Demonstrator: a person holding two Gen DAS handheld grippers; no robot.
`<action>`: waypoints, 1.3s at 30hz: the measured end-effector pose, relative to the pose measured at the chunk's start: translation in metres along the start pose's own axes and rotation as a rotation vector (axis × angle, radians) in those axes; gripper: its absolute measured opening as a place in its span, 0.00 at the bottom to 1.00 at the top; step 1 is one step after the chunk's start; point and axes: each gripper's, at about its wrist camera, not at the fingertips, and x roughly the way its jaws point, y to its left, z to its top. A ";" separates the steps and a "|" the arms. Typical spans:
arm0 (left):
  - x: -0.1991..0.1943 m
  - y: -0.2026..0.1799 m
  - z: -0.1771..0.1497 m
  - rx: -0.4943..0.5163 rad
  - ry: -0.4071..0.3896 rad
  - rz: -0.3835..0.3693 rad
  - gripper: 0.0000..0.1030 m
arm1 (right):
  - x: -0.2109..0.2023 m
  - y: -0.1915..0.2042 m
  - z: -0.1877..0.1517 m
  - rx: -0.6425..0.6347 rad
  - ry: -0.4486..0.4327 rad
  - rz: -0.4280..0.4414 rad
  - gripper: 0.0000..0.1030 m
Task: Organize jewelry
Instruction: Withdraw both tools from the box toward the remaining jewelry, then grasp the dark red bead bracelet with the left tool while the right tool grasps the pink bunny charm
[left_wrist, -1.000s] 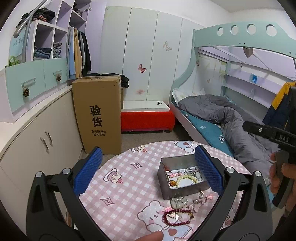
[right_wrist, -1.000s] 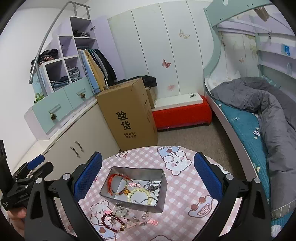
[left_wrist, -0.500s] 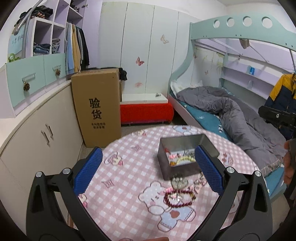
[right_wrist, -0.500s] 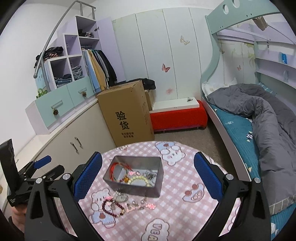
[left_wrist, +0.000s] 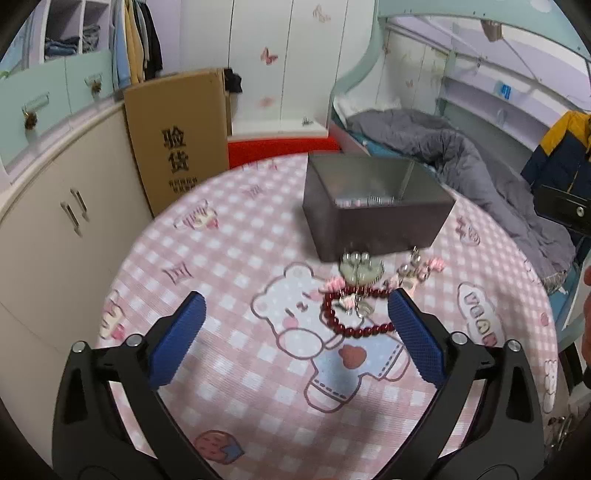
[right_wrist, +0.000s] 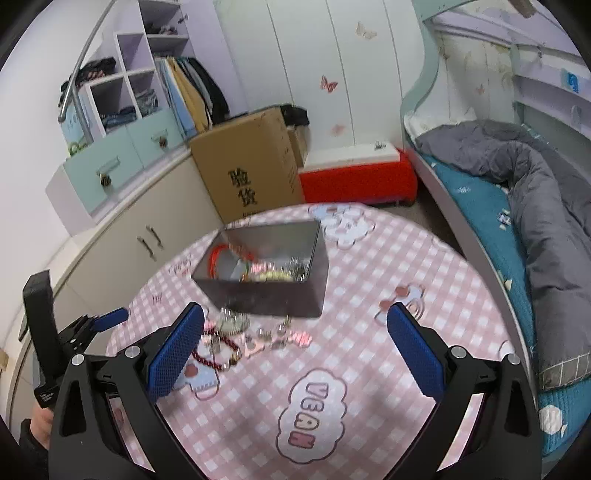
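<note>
A round worktop (left_wrist: 229, 398) under a pink checked cloth with cartoon bears carries a grey metal tin (left_wrist: 373, 218), open at the top, with a red bangle (right_wrist: 216, 258), pale beads and silvery chains inside, as the right wrist view shows. Just in front of the tin lie a dark red bead bracelet (left_wrist: 351, 314), a pale green pendant (left_wrist: 360, 271) and several small pink and silver trinkets (left_wrist: 419, 267), all blurred. The left gripper (left_wrist: 295, 332) and the right gripper (right_wrist: 295, 339) both hover above the cloth with fingers spread wide and nothing between them.
</note>
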 end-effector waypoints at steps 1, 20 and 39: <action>0.005 0.000 -0.001 0.000 0.016 -0.002 0.89 | 0.003 0.000 -0.002 0.002 0.012 0.003 0.93; 0.032 -0.010 -0.013 0.064 0.134 -0.127 0.07 | 0.053 -0.008 -0.034 0.005 0.163 -0.013 0.93; -0.038 -0.002 0.013 0.014 -0.034 -0.259 0.07 | 0.108 0.004 -0.030 -0.175 0.226 -0.050 0.58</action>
